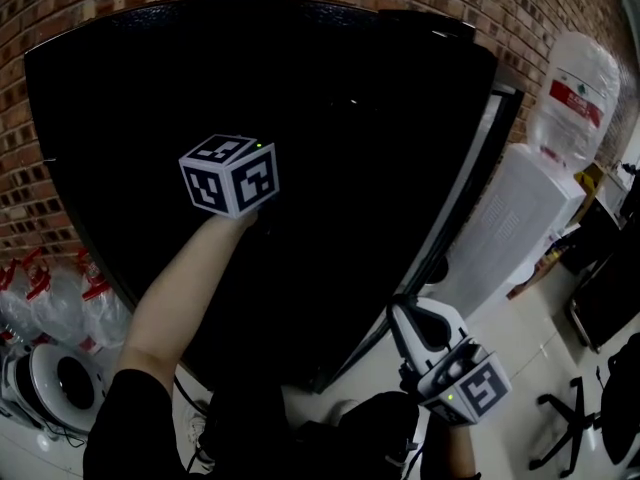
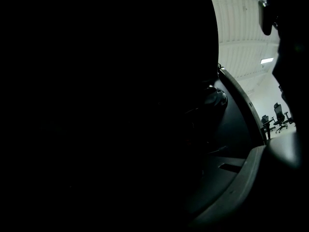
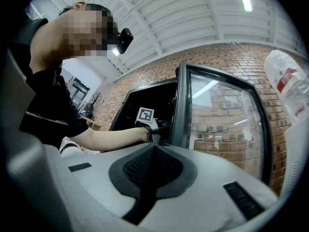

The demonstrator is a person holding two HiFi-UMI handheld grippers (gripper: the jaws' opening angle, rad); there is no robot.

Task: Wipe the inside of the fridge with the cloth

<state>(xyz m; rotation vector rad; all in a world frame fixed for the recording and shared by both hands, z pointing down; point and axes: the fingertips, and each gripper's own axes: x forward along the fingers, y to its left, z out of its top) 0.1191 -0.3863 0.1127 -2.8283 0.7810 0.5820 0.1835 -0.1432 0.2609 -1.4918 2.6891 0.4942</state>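
The fridge is a black, unlit cavity set against a brick wall. Its glass door stands open on the right. My left arm reaches into it. The left gripper's marker cube shows in the head view, but its jaws are lost in the dark. In the right gripper view the left gripper sits at the door's edge inside the opening. The left gripper view is almost all black, and no cloth shows in any view. My right gripper hangs low outside the fridge, near the door's bottom, its jaws shut on nothing.
A white water dispenser with a large bottle stands right of the door. An office chair is at the lower right. Bagged bottles and a round white appliance lie on the floor at the left.
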